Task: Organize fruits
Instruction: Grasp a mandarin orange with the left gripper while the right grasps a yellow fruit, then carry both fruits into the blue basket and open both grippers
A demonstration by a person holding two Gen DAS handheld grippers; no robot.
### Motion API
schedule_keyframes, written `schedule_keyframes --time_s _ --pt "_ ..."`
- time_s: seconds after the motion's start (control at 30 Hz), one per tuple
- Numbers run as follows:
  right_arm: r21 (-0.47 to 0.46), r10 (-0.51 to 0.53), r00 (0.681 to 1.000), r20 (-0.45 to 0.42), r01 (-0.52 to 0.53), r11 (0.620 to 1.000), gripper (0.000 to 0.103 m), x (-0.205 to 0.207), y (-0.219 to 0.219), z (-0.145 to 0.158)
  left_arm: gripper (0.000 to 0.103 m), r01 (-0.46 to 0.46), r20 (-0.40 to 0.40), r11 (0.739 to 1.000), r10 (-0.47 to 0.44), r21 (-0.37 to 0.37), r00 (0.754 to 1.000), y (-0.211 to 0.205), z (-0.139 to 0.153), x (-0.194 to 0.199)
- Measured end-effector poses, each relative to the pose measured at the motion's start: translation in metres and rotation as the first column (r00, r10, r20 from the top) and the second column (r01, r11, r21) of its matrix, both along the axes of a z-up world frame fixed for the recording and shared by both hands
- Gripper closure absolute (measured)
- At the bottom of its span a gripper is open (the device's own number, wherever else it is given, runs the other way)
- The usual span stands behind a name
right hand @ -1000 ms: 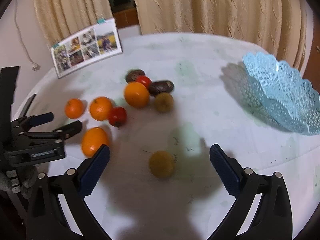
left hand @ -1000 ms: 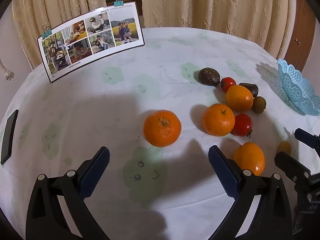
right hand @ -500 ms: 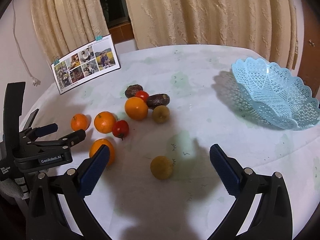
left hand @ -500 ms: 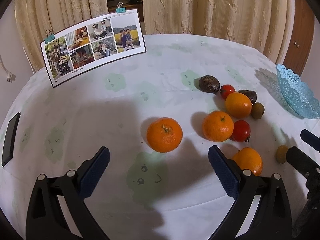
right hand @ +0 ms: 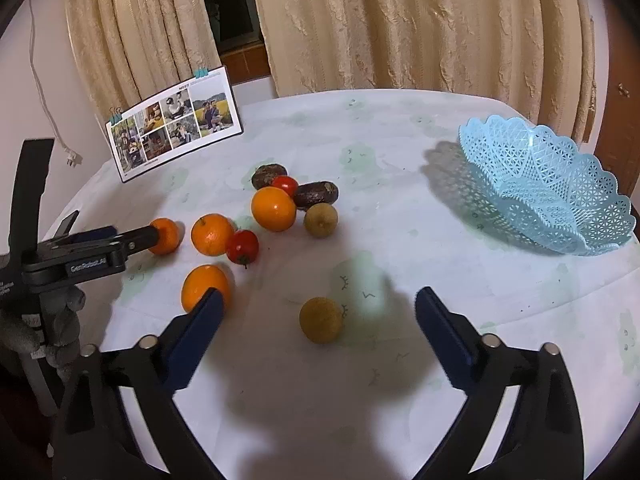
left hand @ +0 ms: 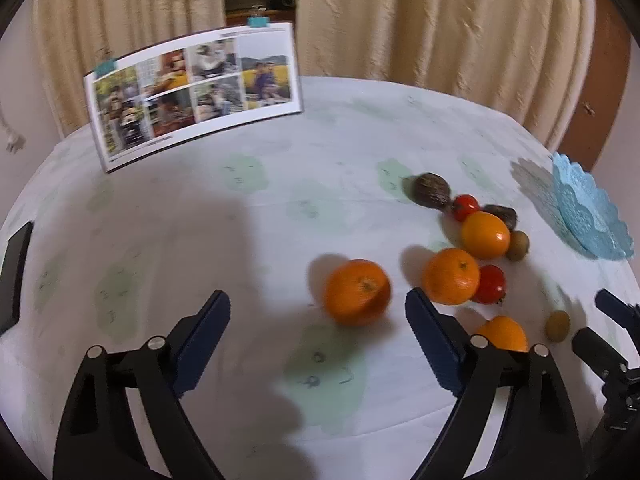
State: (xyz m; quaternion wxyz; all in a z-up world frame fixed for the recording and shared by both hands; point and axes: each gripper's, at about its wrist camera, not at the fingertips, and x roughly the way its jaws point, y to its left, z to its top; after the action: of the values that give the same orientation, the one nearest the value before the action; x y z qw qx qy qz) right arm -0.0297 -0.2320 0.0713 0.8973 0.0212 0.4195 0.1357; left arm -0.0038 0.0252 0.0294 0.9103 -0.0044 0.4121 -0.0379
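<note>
We hold our left gripper (left hand: 318, 334) low over the round table with the white cloth (left hand: 240, 208); its two blue pads stand wide apart with nothing between them; the round orange mandarin with the small stem (left hand: 357, 292) sits just ahead of the gap, a bit toward the right pad, so we think we are lining up to grab it.

Our right gripper (right hand: 316, 328) is wide apart too and holds nothing; the small round yellow-brown fruit (right hand: 321, 319) lies alone on the cloth, right ahead of the space between its pads; that one looks like the right side's first pick.

The other fruits lie in a loose bunch on the cloth; there are three more orange fruits (right hand: 273, 208), two small red tomatoes (right hand: 242, 246), two dark brown wrinkly fruits (right hand: 316, 193) and one more yellow-brown fruit (right hand: 320, 219); some of them touch each other.

The light blue lacy plastic basket (right hand: 560, 200) stands well apart on the right with no fruit in it; we guess the fruits go in there, so no sorting is done yet.

A bent card with family photos (right hand: 176, 124) stands at the back, held by clips; round fruits may roll if we bump them, so we should close slowly.
</note>
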Motion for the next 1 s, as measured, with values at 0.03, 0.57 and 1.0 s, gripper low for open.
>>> schedule_keyframes --time_s 0.03,0.57,1.0 --pt "0.002 0.000 1.000 -0.002 0.000 1.000 0.011 0.000 0.000 0.000 0.018 0.015 -0.003 1.000 -0.015 0.001 1.000 -0.003 0.000 0.001" --pt "-0.012 0.026 0.994 -0.109 -0.027 1.000 0.051 0.008 0.004 -0.020 0.063 0.087 -0.046 0.996 -0.088 -0.022 0.995 -0.012 -0.016 0.019" --pt "-0.018 0.017 0.992 -0.122 -0.020 1.000 0.077 0.012 0.004 -0.024 0.063 0.059 0.005 0.998 -0.059 -0.017 0.998 -0.007 0.002 0.010"
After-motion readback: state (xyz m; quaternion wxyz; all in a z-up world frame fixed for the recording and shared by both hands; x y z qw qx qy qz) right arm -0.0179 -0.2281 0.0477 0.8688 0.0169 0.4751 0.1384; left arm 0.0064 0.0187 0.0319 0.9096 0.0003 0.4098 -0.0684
